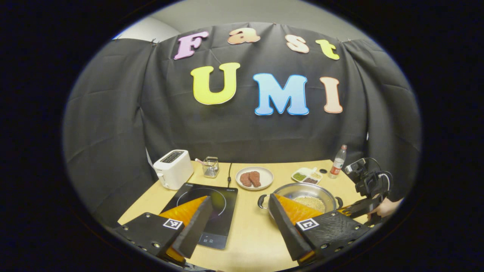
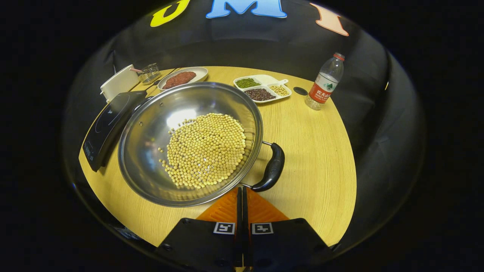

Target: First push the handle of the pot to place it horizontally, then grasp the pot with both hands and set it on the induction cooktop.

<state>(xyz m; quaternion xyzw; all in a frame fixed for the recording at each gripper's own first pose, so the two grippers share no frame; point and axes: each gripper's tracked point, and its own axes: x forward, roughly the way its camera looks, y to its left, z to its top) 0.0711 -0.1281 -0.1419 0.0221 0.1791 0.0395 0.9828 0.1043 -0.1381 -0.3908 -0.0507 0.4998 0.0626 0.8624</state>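
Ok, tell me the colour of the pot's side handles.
Black, on a silver pot; the handle shows best in the right gripper view.

Left tool [image 1: 240, 211] held level with fingers spread wide apart; right tool [image 2: 242, 196] lower, fingers pressed together, nothing between.

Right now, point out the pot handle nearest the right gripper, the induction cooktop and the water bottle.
pot handle [image 2: 273, 168], right gripper view, middle of the black grip.
induction cooktop [image 1: 211, 211], left gripper view, bare glass top.
water bottle [image 2: 324, 85], right gripper view, its label.
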